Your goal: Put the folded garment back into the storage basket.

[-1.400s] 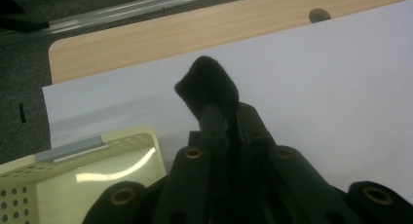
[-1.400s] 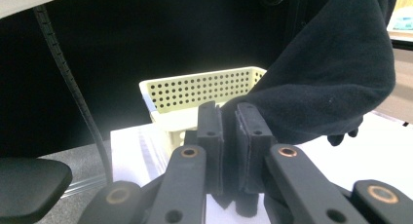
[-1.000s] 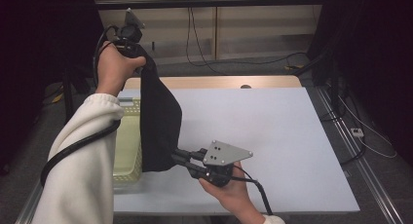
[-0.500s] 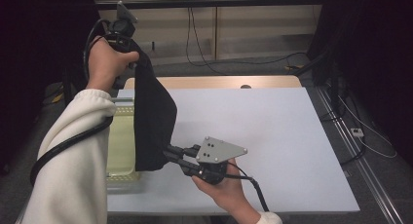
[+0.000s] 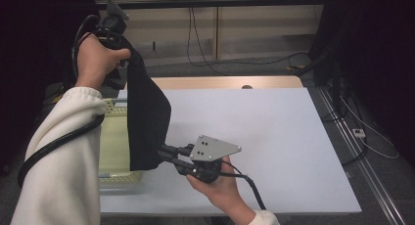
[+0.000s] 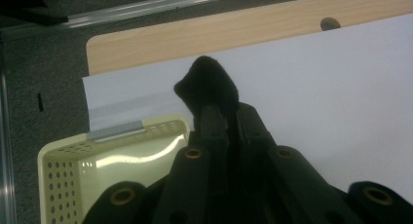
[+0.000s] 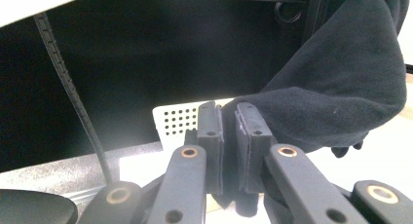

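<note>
Left gripper (image 5: 128, 59): raised high over the table's left side, its black jaws pinched tight on the top corner of a black, soft fleece-like cloth (image 5: 147, 120); in the left gripper view a small tuft of the cloth (image 6: 208, 85) pokes out past the closed pads. Held this high, it lets the fabric hang free at full length.

Right gripper (image 5: 164, 154): low, just above the table, jaws clamped on the cloth's bottom edge; in the right gripper view the fabric (image 7: 336, 83) is squeezed between the two pads and bunches off to the right. This low grip likely serves to steady the loose end and draw it taut against the upper hold.

Cloth, position: stretched roughly upright between the two grippers, top corner up by the left hand (image 5: 95, 58), bottom corner by the right hand (image 5: 218, 183); it hangs in front of the basket's right edge, clear of the table surface.

Pale yellow perforated plastic basket (image 5: 115, 142): sits on the table's left edge, directly behind and below the hanging cloth, partly covered by the white sleeve (image 5: 66, 156). It looks like where the cloth came from or where it will go; which one I cannot tell.

White rectangular tabletop sheet (image 5: 259, 137): bare to the right of the cloth, giving room to lay the cloth flat.

Wooden table edge (image 5: 220, 82): shows beyond the white sheet, at the far side.

Step in hand, by my reading: holding the cloth by two corners to spread or straighten it.
</note>
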A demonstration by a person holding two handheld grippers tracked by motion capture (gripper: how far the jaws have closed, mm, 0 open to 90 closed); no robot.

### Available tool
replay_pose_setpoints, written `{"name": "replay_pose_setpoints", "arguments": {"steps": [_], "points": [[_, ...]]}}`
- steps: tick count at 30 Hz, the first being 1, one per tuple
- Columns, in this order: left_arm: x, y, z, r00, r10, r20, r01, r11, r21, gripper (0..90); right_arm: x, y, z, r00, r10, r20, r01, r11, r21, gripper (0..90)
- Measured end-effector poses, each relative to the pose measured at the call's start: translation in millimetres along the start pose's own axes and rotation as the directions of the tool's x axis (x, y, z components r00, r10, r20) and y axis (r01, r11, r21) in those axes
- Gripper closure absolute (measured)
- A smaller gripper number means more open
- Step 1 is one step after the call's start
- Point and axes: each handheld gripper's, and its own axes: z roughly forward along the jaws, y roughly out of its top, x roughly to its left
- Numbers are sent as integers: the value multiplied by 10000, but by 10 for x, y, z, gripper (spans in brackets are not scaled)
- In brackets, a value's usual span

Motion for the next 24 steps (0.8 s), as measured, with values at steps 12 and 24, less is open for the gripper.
{"name": "replay_pose_setpoints", "arguments": {"steps": [12,24], "points": [[188,-94,211,9997,-212,-150,218,9990,382,846,64,-163,323,9991,243,-354,-229,9990,385,825],[362,-203,406,9996,-261,-53,263,9986,464,845,71,-245,485,9983,430,-390,-406,9973,605,825]]}}
